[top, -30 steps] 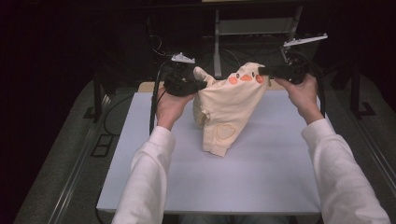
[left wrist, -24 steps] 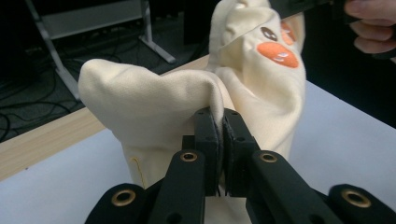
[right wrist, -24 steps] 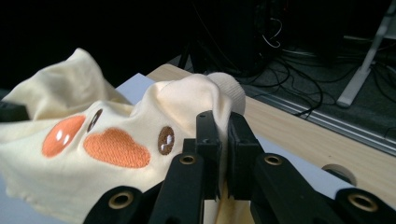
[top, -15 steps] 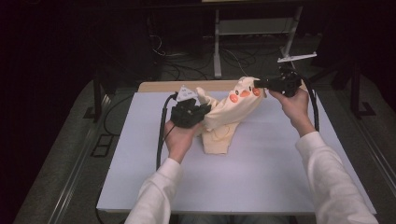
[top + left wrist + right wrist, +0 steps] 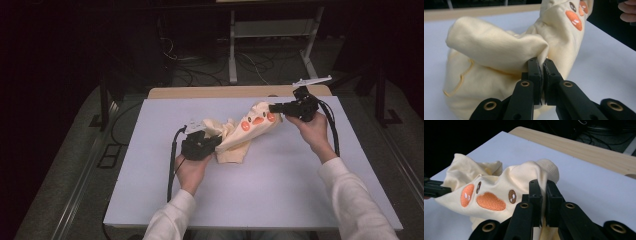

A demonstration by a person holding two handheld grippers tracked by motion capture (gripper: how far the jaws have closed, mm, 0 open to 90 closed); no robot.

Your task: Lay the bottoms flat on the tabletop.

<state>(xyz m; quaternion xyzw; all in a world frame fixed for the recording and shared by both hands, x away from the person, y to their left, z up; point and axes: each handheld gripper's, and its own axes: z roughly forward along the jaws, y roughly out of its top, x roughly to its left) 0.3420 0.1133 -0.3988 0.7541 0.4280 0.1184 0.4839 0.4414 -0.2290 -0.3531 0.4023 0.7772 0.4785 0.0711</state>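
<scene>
Two grippers had the same cream garment (image 5: pixel 245 132) pinched between them. On the left gripper (image 5: pixel 541 65) the jaws stood nearly together, clamped on a gathered fold of cloth; the right gripper (image 5: pixel 543 185) bit just as tightly on fabric beside a ribbed cuff (image 5: pixel 549 168). From those two grips the garment stretched in a slant over the white table (image 5: pixel 280 200), its lower bulk resting on the surface by the left gripper (image 5: pixel 200 145) and its face-embroidered end, orange cheeks and dark eyes, raised toward the right gripper (image 5: pixel 295 107). I judged this to be the laying-down step of spreading the piece flat. Next, both ends would need lowering together and drawing apart, keeping the cloth taut so it settles without bunching. Both forearms reached forward in white sleeves, the left hand (image 5: pixel 190 170) low near the table, the right hand (image 5: pixel 312 127) higher and farther out.
</scene>
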